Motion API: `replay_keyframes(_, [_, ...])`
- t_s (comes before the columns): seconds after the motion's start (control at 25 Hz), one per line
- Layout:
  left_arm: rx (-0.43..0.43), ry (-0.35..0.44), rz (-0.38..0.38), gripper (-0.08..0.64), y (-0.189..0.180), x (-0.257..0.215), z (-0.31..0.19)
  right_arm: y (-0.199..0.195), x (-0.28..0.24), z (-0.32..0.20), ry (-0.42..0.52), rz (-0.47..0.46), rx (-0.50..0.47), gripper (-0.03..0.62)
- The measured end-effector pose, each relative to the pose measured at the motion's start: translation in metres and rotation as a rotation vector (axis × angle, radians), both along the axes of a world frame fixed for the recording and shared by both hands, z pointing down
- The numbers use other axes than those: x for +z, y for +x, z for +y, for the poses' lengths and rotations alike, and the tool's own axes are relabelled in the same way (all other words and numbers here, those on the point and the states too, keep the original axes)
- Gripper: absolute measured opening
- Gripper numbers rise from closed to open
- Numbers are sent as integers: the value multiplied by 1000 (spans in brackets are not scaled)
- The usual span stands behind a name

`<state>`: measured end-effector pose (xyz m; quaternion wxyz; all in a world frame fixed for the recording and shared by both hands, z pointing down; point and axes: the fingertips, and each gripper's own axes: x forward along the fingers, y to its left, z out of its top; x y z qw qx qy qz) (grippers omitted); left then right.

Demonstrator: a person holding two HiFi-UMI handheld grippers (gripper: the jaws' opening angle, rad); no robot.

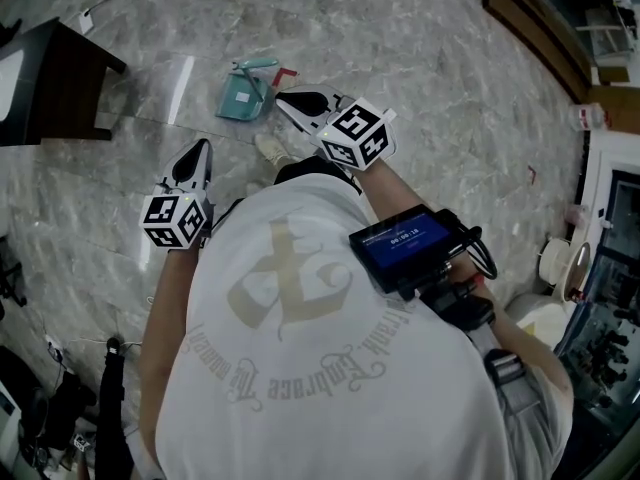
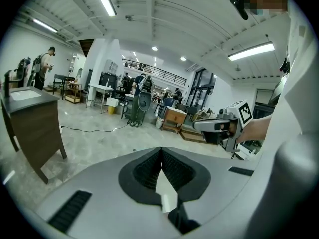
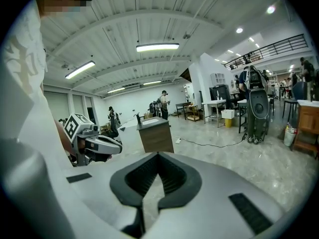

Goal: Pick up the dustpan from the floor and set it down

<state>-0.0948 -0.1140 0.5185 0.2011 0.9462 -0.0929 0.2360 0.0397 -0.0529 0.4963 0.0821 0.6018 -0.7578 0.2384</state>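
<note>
A teal dustpan [image 1: 243, 95] lies on the grey marble floor ahead of me, with a teal handle and a small red part at its top. My right gripper [image 1: 283, 101] hovers just right of the dustpan, apart from it, jaws shut and empty. My left gripper [image 1: 203, 148] is lower left of the dustpan, also shut with nothing in it. In the left gripper view the pads meet at the left gripper [image 2: 161, 150]. The right gripper [image 3: 157, 155] shows the same. Neither gripper view shows the dustpan.
A dark wooden cabinet [image 1: 52, 80] with a white top stands at the left, also visible as the cabinet [image 2: 34, 118]. White fixtures [image 1: 560, 263] crowd the right edge. A black cable [image 2: 94, 130] runs across the floor. People and workbenches fill the far hall.
</note>
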Motion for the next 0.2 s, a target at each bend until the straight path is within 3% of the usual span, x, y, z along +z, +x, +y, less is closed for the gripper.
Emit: replay_keyframes(0.2, [-4, -6, 1, 12, -2, -4, -1, -2, -5, -3, -1, 14, -9, 17])
